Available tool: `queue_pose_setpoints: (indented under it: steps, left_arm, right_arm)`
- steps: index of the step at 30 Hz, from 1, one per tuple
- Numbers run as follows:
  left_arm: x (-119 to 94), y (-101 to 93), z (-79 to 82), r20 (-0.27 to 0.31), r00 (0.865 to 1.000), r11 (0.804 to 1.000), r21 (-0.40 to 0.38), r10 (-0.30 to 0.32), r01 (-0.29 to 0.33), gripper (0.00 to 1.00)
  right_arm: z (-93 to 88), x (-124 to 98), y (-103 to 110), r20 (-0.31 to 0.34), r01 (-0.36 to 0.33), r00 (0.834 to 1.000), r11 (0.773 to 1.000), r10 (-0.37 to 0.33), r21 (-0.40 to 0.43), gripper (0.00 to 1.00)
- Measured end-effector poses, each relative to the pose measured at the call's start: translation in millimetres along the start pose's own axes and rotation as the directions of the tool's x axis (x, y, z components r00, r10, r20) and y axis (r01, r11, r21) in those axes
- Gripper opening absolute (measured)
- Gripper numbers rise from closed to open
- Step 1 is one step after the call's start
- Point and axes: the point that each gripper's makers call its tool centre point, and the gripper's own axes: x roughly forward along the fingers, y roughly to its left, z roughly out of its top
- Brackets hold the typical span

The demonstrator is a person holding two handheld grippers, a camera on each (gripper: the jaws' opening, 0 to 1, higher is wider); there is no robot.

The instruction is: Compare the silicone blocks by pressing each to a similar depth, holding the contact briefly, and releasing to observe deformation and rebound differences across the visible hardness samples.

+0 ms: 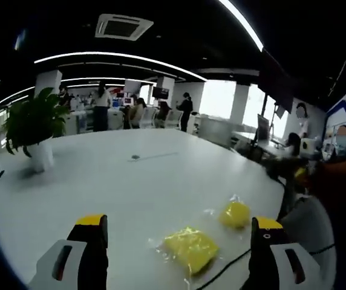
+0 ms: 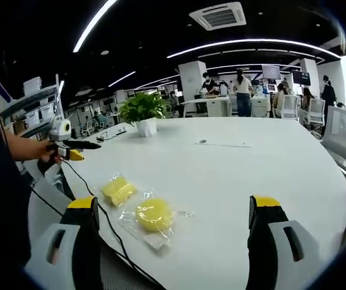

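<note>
Two yellow silicone blocks lie in clear plastic bags on the white table [image 1: 130,181]. In the left gripper view a flat square block [image 1: 190,249] sits just beyond and between my open left gripper [image 1: 179,223], with a rounder block [image 1: 235,214] further right. In the right gripper view the rounder block [image 2: 153,214] lies a little left of centre ahead of my open right gripper [image 2: 174,205], and the square block [image 2: 118,190] is beyond it to the left. Neither gripper touches a block. The left gripper [image 2: 70,146] shows at the far left, held in a hand.
A potted plant [image 1: 37,130] [image 2: 144,115] stands further back on the table. A black cable [image 2: 109,232] runs along the near table edge beside the blocks. Several people and desks fill the office behind. Office chairs [image 2: 342,136] stand at the right.
</note>
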Motion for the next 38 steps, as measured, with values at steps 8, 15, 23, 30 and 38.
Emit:
queue_pose_setpoints:
  steps: [8,15,23,30,38]
  left_arm:
    - [-30,13.7,-19.7,-0.034,0.998,0.999,0.005,0.05,-0.05,1.0]
    - [-52,28.5,-35.9,-0.045,0.995,0.994,0.063,0.094,-0.091,1.0]
    - [-65,33.2,-41.6,-0.018,0.995,0.995,-0.006,0.1,-0.101,1.0]
    - [-65,28.0,-41.7,-0.007,0.994,0.994,-0.028,0.108,-0.108,1.0]
    - [-62,18.5,-44.5,-0.014,0.996,0.995,-0.036,0.092,-0.092,1.0]
  right_arm:
    - [-17.2,-1,6,-0.048,-0.004,0.999,1.0,0.004,-0.002,0.97]
    - [-30.1,0,1,-0.04,0.012,0.999,1.0,-0.012,-0.005,0.97]
    - [-34.8,2,6,-0.052,0.02,0.998,1.0,-0.021,-0.022,0.97]
    - [-31.4,3,2,-0.065,0.022,0.998,0.999,-0.024,-0.03,0.97]
    - [-36.8,3,-1,-0.062,0.03,0.998,1.0,-0.031,-0.005,0.97]
